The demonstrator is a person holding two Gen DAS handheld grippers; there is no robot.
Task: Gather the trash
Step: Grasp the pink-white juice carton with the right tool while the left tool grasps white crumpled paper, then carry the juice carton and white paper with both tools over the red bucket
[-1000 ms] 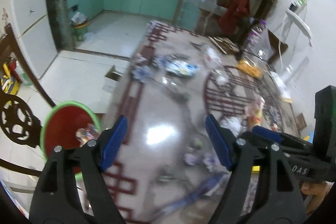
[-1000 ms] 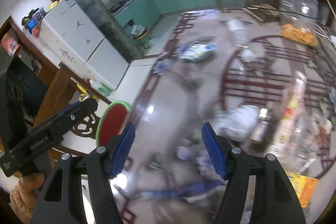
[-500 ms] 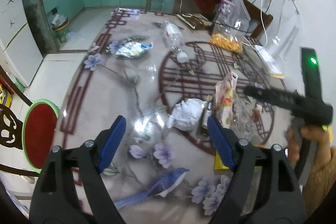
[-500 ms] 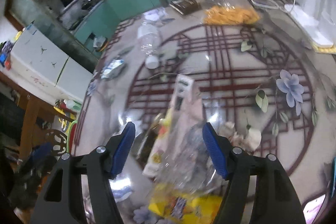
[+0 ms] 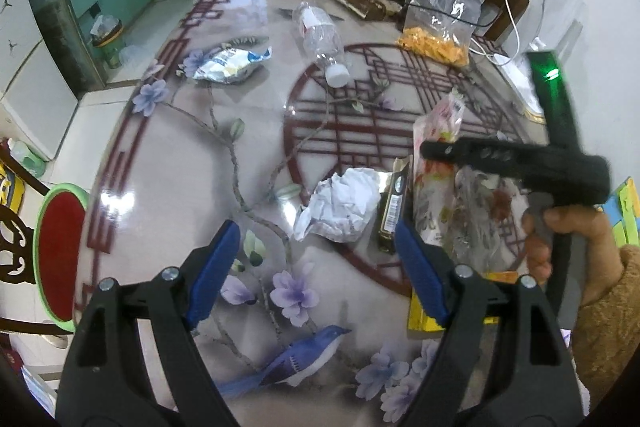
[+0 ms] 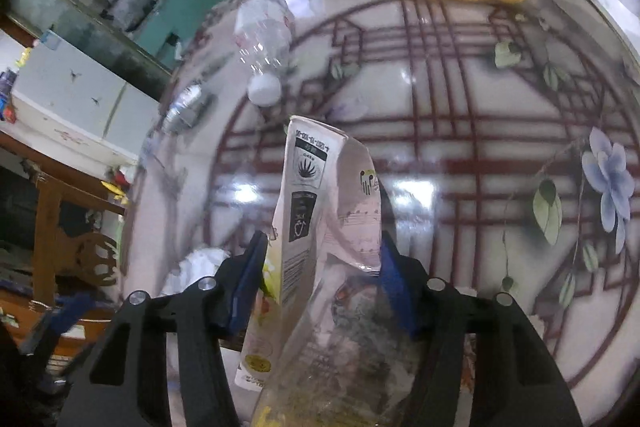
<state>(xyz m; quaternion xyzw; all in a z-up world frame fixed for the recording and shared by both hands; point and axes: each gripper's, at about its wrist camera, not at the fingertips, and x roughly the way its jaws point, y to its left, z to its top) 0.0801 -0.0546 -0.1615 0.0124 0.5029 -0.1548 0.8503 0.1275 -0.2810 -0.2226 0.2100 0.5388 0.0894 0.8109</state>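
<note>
Jaws of the right gripper (image 6: 320,267) are closing around an upright snack bag (image 6: 320,227); the bag stands between the blue pads, and whether both pads already press on it cannot be told. Jaws of the left gripper (image 5: 316,267) stand wide apart with nothing between them, above the flower-patterned desk (image 5: 180,155).

Just past the left gripper's blue tips lies a crumpled paper ball (image 5: 340,207), and beside it a dark narrow wrapper (image 5: 394,207) leans against the snack bag. A yellow packet (image 5: 424,311) lies under the bag's near end. Farther along the desk an empty plastic bottle (image 5: 320,39) lies on its side with its white cap toward the camera, and a silver crisp packet (image 5: 228,65) lies to its left. A clear bag of orange snacks (image 5: 436,43) stands at the far right. A hand (image 5: 568,239) in a tan fuzzy sleeve holds the right gripper. A red stool with a green rim (image 5: 60,255) stands beside the desk's left edge.
</note>
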